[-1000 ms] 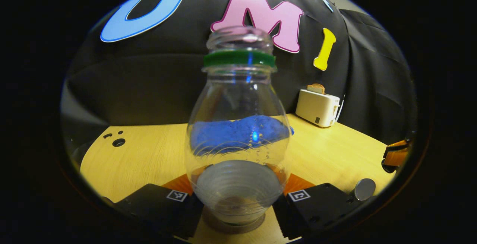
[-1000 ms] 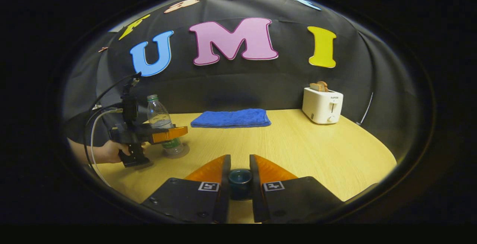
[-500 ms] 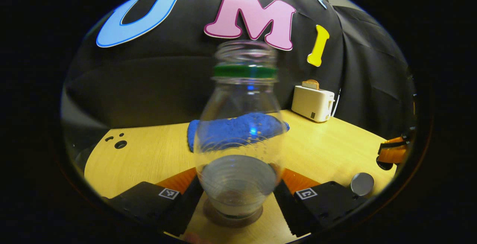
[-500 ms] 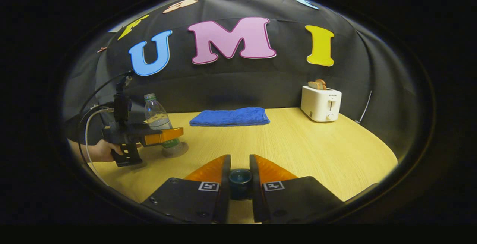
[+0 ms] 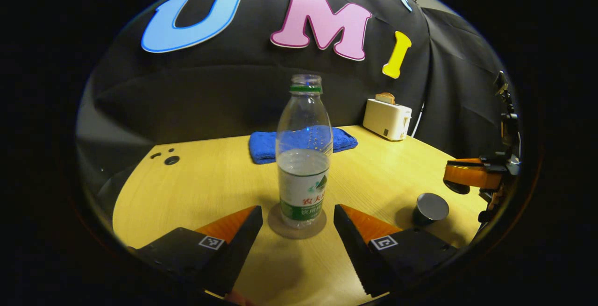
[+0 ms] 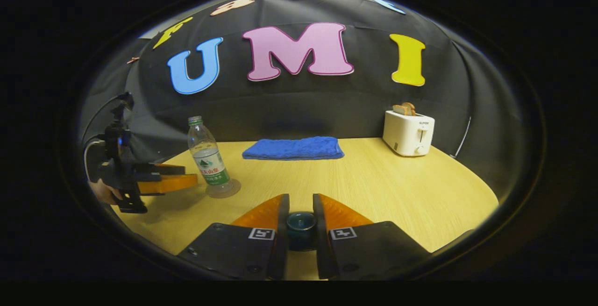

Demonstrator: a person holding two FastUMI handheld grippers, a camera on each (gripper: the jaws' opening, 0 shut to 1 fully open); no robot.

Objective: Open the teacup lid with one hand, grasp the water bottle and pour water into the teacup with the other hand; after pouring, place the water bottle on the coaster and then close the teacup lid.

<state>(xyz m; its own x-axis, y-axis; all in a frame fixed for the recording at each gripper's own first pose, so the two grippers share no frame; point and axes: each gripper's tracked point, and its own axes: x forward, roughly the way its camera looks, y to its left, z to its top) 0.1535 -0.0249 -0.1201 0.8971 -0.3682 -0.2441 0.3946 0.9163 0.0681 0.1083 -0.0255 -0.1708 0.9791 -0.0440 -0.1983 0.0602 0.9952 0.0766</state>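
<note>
Showing teacup (image 5: 429, 208) beside coaster (image 5: 296, 226)

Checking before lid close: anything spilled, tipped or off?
Nothing stands out. The water bottle stands upright on the coaster, uncapped, with no puddle visible on the table. The teacup sits upright; the right gripper holds its lid.

Clear water bottle (image 5: 304, 156) with green-white label, blue towel (image 5: 299, 144), white toaster (image 5: 387, 118)

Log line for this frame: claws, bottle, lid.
left claw: open, clear of bottle | water bottle: upright on coaster | right claw: shut on teacup lid | teacup: uncovered
</note>
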